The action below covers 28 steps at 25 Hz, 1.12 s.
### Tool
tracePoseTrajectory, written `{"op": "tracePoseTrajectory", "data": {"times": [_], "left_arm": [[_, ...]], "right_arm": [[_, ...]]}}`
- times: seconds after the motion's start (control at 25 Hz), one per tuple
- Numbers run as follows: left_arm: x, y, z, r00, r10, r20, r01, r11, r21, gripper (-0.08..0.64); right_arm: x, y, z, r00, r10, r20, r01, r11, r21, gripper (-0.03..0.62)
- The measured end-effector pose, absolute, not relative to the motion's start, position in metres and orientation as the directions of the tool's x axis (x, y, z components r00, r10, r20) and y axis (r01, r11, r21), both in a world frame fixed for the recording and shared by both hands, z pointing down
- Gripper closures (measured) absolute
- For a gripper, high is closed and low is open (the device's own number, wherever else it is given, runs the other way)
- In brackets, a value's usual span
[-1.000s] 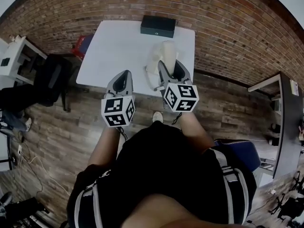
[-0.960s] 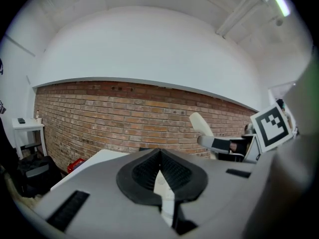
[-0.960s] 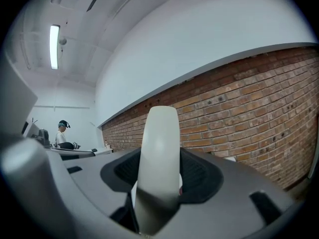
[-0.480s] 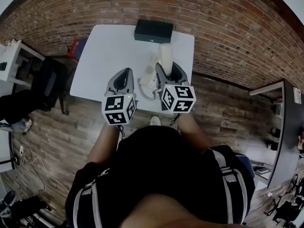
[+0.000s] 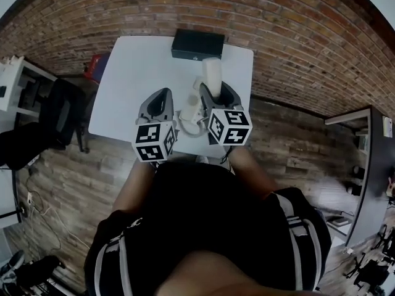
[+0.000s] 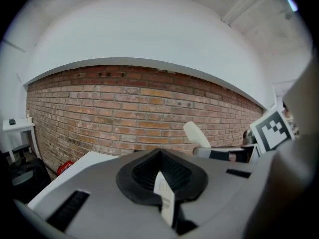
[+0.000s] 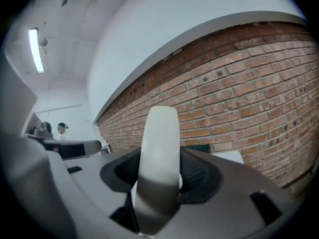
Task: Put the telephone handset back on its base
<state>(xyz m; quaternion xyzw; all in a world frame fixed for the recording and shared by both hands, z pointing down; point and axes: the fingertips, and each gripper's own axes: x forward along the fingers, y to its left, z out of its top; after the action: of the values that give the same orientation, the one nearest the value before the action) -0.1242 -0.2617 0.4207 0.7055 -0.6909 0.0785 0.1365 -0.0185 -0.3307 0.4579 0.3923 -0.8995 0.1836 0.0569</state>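
- We have the handset (image 7: 158, 163) clamped upright in the right claw (image 5: 216, 94), jaws spread wide around it, held up just right of the base (image 5: 190, 111).
- The left claw (image 5: 162, 103), jaws together and empty, hovers just left of the base.
- Still to do, as we judge it: lower the handset onto the base and release.

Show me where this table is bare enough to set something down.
Free: the left half of the table, between its left edge, the black box and the left tool. Crowded: the near right, where the telephone base, cord and right tool gripping the handset bunch.
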Motion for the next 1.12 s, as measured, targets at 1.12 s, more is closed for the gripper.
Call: {"op": "tracePoseTrajectory", "data": {"times": [1.12], "left_arm": [[-0.204, -0.298, 0.439, 0.336, -0.881, 0.334, -0.942, -0.315, 0.115, 0.558]], "right_arm": [[-0.059, -0.332, 0.569, -0.388, -0.757, 0.526, -0.886, 0.149, -0.439, 0.388]]}}
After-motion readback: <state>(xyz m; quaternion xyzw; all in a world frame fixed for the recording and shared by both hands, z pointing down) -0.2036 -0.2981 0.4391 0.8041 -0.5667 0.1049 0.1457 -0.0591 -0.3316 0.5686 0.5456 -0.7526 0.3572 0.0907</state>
